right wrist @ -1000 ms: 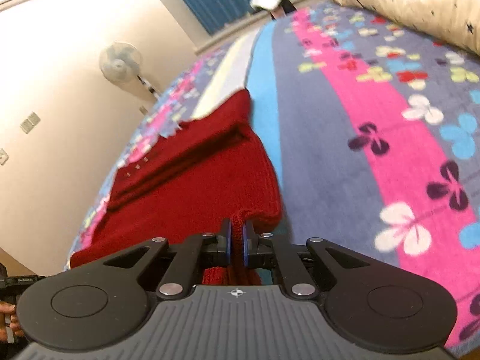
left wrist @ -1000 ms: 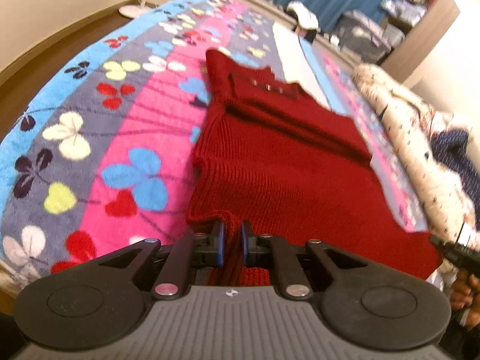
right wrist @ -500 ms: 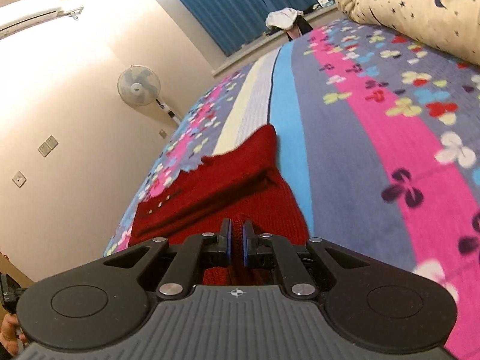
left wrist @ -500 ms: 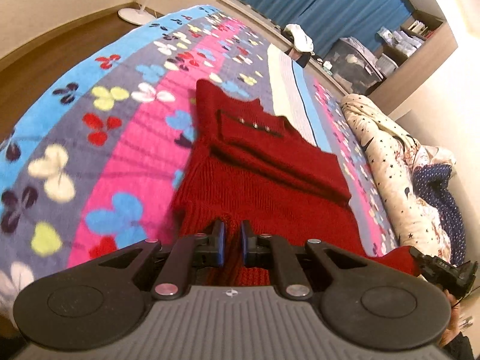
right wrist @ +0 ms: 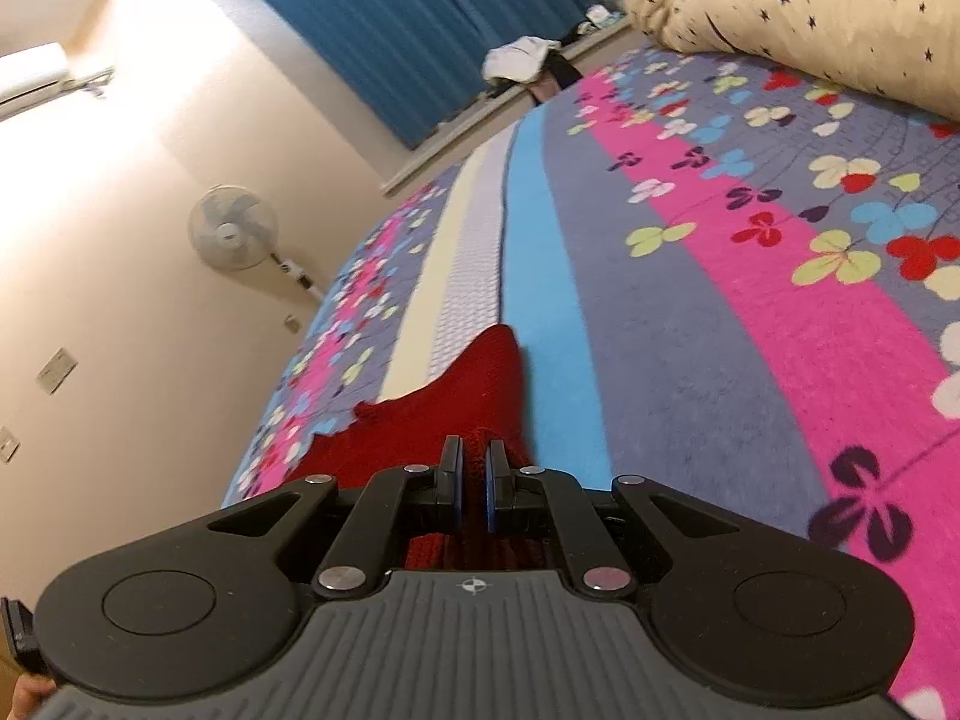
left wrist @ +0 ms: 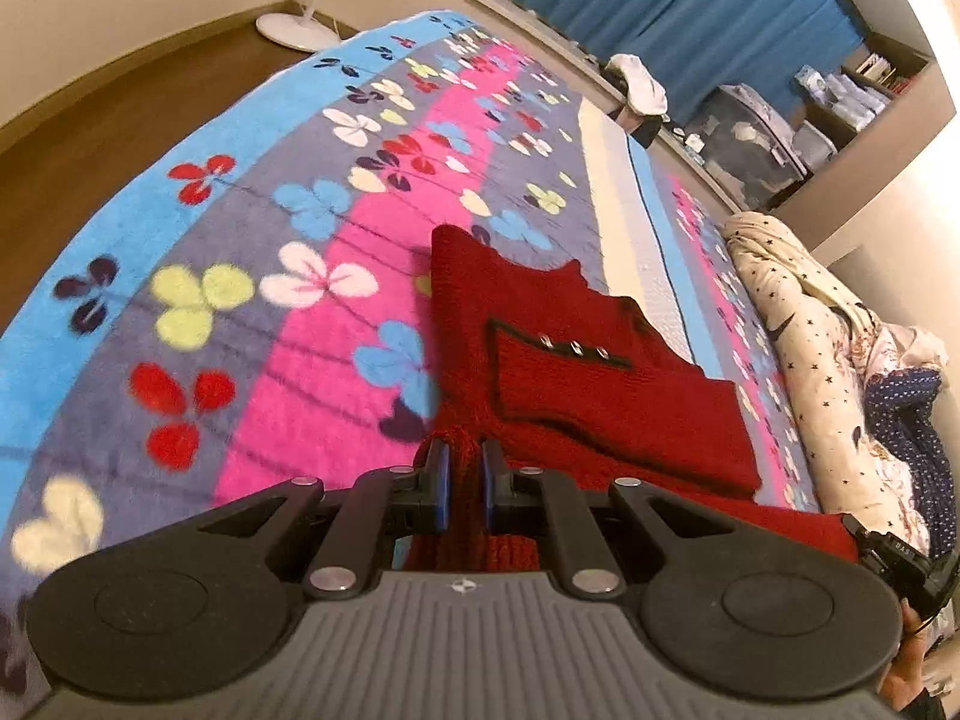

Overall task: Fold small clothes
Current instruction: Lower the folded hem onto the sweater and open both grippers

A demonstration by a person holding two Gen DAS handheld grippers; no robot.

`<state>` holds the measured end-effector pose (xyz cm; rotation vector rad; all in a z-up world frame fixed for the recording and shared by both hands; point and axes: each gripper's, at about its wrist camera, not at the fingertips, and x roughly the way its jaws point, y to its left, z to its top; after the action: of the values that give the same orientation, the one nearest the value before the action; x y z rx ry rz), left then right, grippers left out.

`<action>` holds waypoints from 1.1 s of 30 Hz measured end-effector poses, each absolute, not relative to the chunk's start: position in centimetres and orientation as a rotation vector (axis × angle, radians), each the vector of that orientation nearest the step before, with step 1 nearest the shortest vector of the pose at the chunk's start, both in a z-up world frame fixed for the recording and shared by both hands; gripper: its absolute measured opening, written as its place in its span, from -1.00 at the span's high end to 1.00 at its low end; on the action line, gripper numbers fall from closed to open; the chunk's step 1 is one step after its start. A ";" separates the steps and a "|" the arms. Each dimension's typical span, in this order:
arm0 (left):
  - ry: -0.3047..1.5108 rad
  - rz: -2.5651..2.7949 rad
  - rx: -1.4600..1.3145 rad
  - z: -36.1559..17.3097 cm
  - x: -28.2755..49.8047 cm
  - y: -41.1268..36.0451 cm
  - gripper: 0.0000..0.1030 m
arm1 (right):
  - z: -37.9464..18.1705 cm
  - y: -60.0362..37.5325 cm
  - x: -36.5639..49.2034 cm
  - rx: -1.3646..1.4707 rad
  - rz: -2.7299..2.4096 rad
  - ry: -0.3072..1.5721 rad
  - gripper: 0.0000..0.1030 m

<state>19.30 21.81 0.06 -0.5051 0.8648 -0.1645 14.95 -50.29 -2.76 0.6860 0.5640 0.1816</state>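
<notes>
A dark red knitted sweater (left wrist: 576,372) lies on the flowered bedspread (left wrist: 252,300), sleeves folded in, small silver buttons on top. My left gripper (left wrist: 462,480) is shut on the sweater's near hem and holds it lifted over the garment. My right gripper (right wrist: 473,480) is shut on the hem's other corner; the sweater (right wrist: 444,408) hangs below it, with its far end on the bed. The right gripper also shows at the lower right of the left wrist view (left wrist: 900,558).
A star-print duvet (left wrist: 816,360) is heaped along the right of the bed, with a dark blue dotted cloth (left wrist: 906,420) by it. A standing fan (right wrist: 234,234) is by the wall. Blue curtains (right wrist: 420,18) and storage boxes (left wrist: 750,144) are beyond the bed.
Both grippers have lifted the hem and carried it forward toward the collar. Less of the sweater shows flat ahead, and the views have tilted up.
</notes>
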 end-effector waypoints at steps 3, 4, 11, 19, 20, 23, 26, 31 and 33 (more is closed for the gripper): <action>0.900 -0.143 -0.481 -1.2 21.9 21.5 0.79 | -3.7 -49.8 17.4 0.666 0.171 0.589 0.88; 0.909 -0.134 -0.488 -1.6 22.6 21.7 0.80 | -4.0 -49.6 18.2 0.662 0.165 0.594 0.88; 0.879 -0.103 -0.672 -2.8 25.8 23.9 0.80 | -5.0 -49.9 22.3 0.728 0.125 0.559 0.89; 0.947 -0.101 -0.685 -4.6 28.3 23.7 0.67 | -8.3 -48.5 27.1 0.698 0.046 0.705 0.80; 0.950 -0.110 -0.702 -4.6 28.2 24.2 0.62 | -8.3 -48.5 27.1 0.692 0.043 0.706 0.74; 0.912 -0.120 -0.716 -3.8 27.2 26.0 0.36 | -7.3 -49.8 26.1 0.733 0.066 0.657 0.52; 0.894 -0.130 -0.699 -3.3 26.0 27.7 0.36 | -6.2 -51.8 24.3 0.722 0.032 0.591 0.22; 0.955 -0.187 -0.493 -3.5 24.5 27.2 0.31 | -7.4 -54.1 22.7 0.695 0.016 0.651 0.22; 0.968 -0.226 -0.420 -3.6 24.1 26.3 0.19 | -8.2 -53.5 22.6 0.635 0.070 0.712 0.22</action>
<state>24.09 26.30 -3.60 -0.4198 0.9683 -0.2255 22.63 -53.54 -8.21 0.6351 0.7124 0.0702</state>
